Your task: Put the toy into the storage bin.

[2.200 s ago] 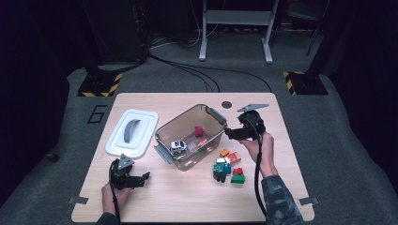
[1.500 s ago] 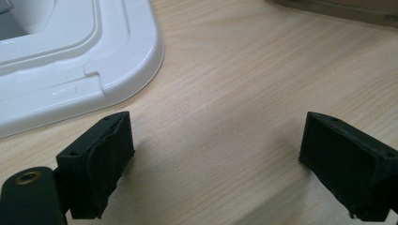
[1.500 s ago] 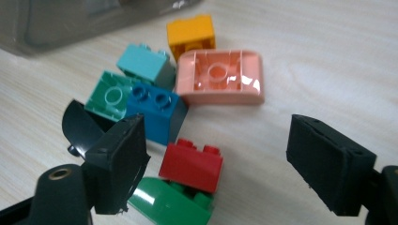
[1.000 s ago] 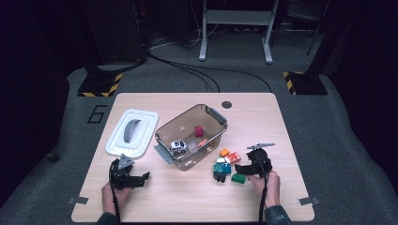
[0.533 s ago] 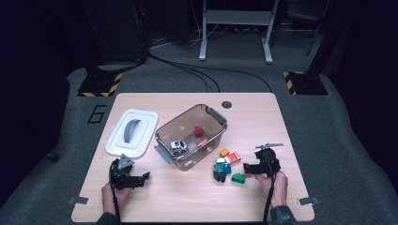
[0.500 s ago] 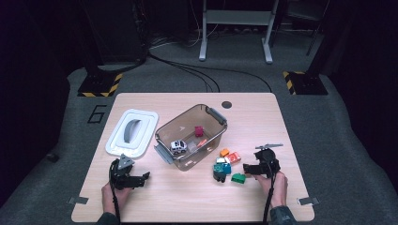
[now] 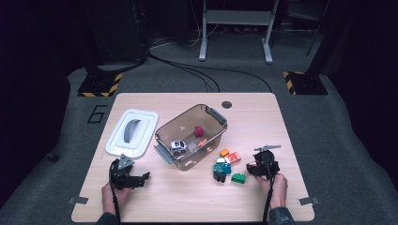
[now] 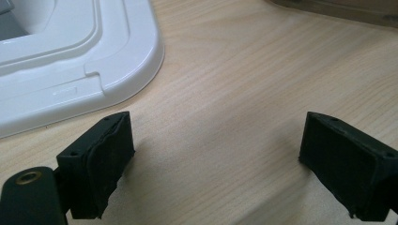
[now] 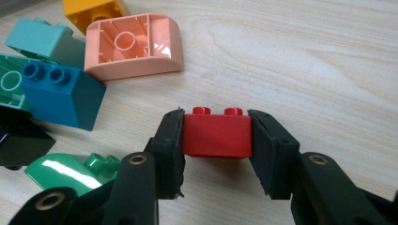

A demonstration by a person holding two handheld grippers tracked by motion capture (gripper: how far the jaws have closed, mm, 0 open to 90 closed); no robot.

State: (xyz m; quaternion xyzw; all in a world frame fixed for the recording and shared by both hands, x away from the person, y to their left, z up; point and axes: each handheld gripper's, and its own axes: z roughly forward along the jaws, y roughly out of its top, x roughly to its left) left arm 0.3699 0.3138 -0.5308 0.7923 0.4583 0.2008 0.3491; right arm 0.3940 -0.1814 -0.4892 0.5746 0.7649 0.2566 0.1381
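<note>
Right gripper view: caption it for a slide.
Right gripper clamps a red brick on the wooden table, other bricks beside.

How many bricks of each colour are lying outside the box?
Red brick: 1
Pink brick: 1
Yellow brick: 1
Teal brick: 1
Blue brick: 1
Black brick: 1
Green bricks: 2
Total: 8

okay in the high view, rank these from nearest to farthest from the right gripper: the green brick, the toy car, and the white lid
1. green brick, just left of the right gripper.
2. toy car, inside the clear bin, mid-table.
3. white lid, far left.
</note>
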